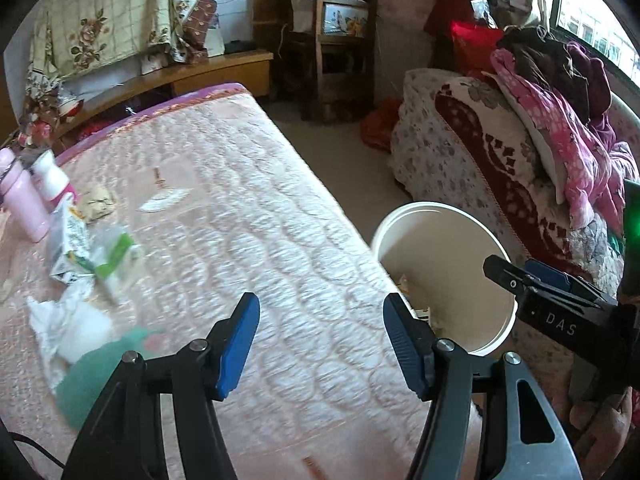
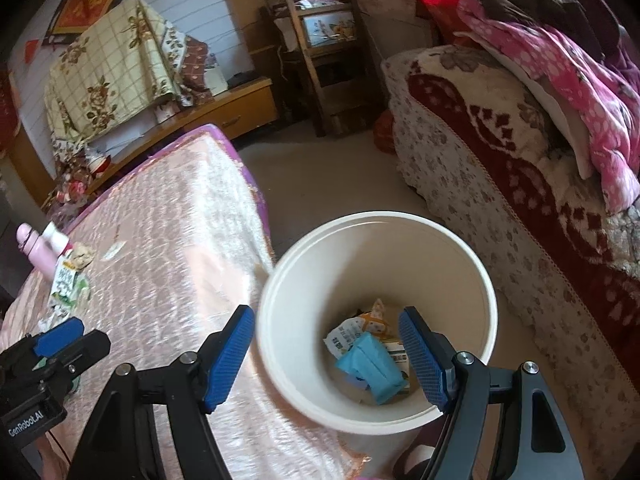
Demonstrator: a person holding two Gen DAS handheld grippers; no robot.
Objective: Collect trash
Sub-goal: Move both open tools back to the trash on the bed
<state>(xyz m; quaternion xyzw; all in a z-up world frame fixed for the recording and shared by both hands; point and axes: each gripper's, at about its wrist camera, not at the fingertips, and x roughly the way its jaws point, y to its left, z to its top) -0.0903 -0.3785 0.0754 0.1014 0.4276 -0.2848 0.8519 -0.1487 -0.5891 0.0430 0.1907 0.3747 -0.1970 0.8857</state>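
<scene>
The white bin (image 2: 376,320) stands on the floor between the quilted bed (image 1: 240,220) and a sofa (image 2: 500,184) piled with clothes, filling the lower centre of the right wrist view. Inside it lie a blue packet (image 2: 370,364) and a few printed wrappers (image 2: 352,332) — so, judging by that, part of the collecting is done.

The right tongs (image 2: 328,356) hang over the bin's mouth, jaws spread wide and holding nothing. The left tongs (image 1: 320,344) are likewise spread and empty, poised above the bed's near edge, at the lower centre of the left wrist view.

What is left sits at the left side of that view, all on the bed: a green-and-white wrapper (image 1: 80,248), a crumpled white tissue (image 1: 64,324), a blurred teal lump (image 1: 100,364) near the lower left, a small crumpled brownish scrap (image 1: 96,202) and a flat pale strip (image 1: 164,200) further up. Two pink bottles (image 1: 24,196) stand at the far left edge; whether they count as trash I cannot tell.

By my reckoning the job is somewhere near the middle — several pieces binned, at least as many waiting. The left tongs look closest to the remaining pile, well apart from the bin.
</scene>
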